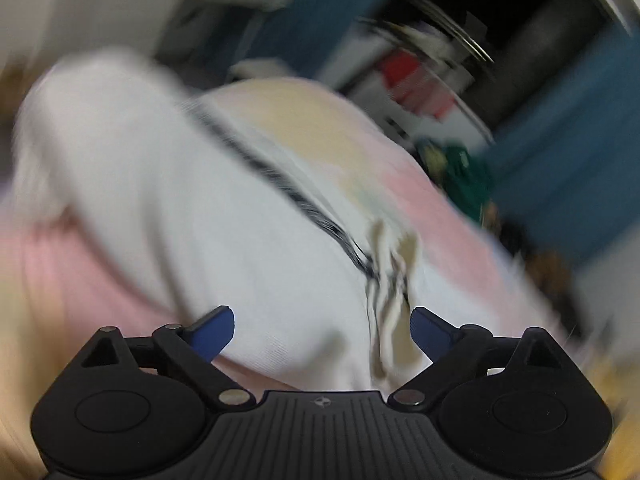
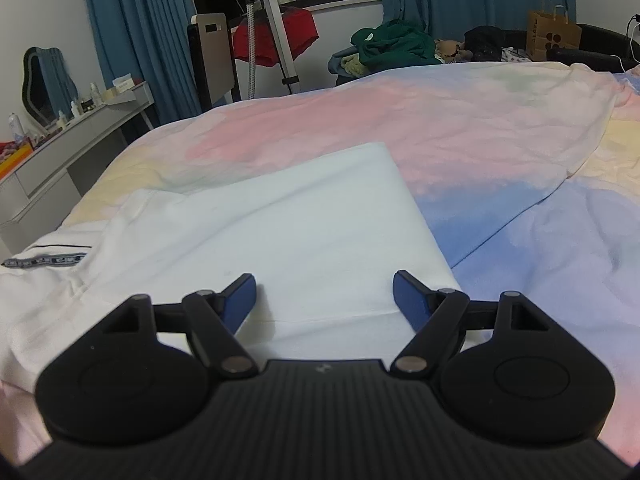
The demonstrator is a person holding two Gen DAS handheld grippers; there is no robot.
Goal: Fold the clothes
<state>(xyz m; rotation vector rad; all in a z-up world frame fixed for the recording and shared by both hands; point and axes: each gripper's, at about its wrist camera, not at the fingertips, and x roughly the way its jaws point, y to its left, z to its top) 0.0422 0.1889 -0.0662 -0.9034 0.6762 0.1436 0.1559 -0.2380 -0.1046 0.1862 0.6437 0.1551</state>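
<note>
Clearly both my left hand-held gripper (image 1: 322, 330) and right hand-held gripper (image 2: 324, 300) hang spread, grasping nothing. I judge the white garment (image 2: 280, 216) lies flat across the frame's centre on the bed (image 2: 500, 128) so its edges can be reached.

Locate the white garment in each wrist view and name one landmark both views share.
Left wrist: white garment, blurred, fills the centre and left, ahead of the open left gripper.
Right wrist: it lies flat at centre, under the open right gripper.
Shared landmark: green clothes pile.
</note>
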